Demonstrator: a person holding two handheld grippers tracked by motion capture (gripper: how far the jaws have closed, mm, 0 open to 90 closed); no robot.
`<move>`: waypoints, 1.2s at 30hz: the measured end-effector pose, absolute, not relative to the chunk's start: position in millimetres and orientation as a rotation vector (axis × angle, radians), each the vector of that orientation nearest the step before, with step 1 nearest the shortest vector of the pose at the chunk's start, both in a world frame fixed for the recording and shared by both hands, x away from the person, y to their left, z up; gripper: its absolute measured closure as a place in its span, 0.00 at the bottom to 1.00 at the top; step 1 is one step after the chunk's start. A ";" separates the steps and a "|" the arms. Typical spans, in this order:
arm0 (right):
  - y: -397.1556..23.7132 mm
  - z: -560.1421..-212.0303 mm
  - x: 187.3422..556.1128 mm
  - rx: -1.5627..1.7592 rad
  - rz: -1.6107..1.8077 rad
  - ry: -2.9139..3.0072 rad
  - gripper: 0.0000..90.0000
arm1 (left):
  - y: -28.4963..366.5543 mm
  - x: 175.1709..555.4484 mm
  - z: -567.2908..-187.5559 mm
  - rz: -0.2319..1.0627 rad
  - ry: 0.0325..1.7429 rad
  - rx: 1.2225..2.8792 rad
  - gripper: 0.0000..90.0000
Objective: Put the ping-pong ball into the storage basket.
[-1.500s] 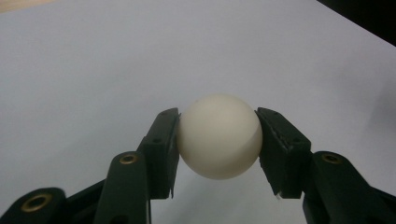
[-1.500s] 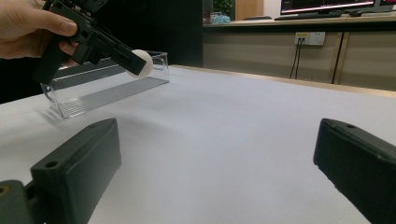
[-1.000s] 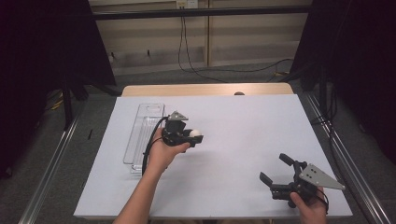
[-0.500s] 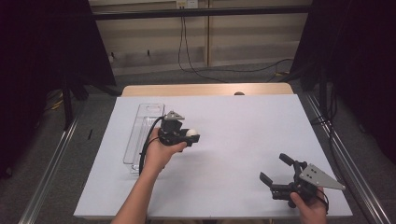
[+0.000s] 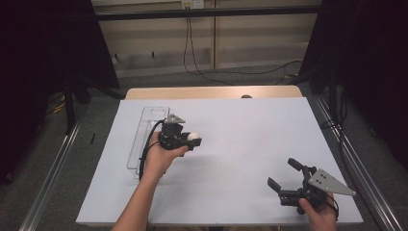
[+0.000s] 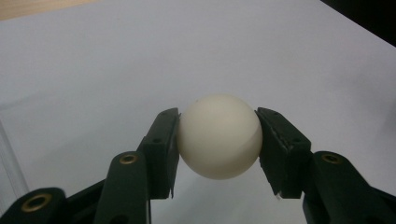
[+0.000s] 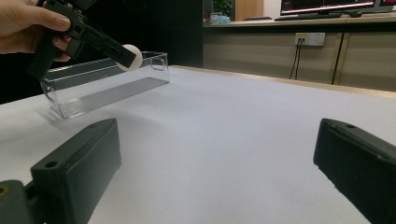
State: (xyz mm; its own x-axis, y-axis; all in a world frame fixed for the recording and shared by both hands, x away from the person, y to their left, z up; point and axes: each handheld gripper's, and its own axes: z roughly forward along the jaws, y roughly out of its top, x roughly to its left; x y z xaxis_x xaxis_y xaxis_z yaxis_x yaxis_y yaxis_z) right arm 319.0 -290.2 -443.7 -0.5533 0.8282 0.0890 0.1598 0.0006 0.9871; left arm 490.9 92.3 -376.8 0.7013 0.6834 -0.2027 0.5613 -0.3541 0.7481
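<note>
ball held clear of the tray, tray to the gripper's left

a small white smooth ball [image 6: 219,136] is found clamped between the two black pads of the left gripper [image 5: 190,140], one pad pressed on each side of it. the ball is held above the white table sheet [image 5: 240,134], not resting on it.

a long clear plastic tray [image 5: 144,130] is seen lying on the sheet just beside this gripper, on its left in the high view. the tray's long axis is judged to run away from the person, toward the far edge of the table. the gripper's jaws are pointed to the right, away from the tray, so a swing back to the left is judged to be required if the ball is meant for it.

the right gripper [image 5: 285,179] is noted well apart at the near right corner, its jaws spread wide with nothing between them. the left hand [image 5: 161,156] is plainly the nearer to the tray.
</note>
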 end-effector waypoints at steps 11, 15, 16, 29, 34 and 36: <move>-289.9 -443.5 319.1 1.024 1.604 1.737 0.00 | 100.2 491.4 -373.3 0.193 0.963 2.063 0.57; -290.3 -443.7 319.2 1.018 1.598 1.739 0.00 | 101.6 490.6 -372.8 0.194 0.985 2.041 0.57; -290.5 -443.7 319.1 1.016 1.596 1.742 0.00 | 104.2 491.4 -371.7 0.195 0.968 2.072 0.57; -289.2 -443.7 319.3 1.028 1.603 1.742 0.00 | 111.3 491.4 -369.3 0.209 0.983 2.057 0.57; -290.2 -443.8 319.3 1.016 1.598 1.744 0.00 | 113.7 490.5 -368.1 0.211 0.990 2.053 0.57; -290.1 -443.7 319.2 1.020 1.599 1.744 0.00 | 113.9 490.4 -368.4 0.218 0.998 2.034 0.57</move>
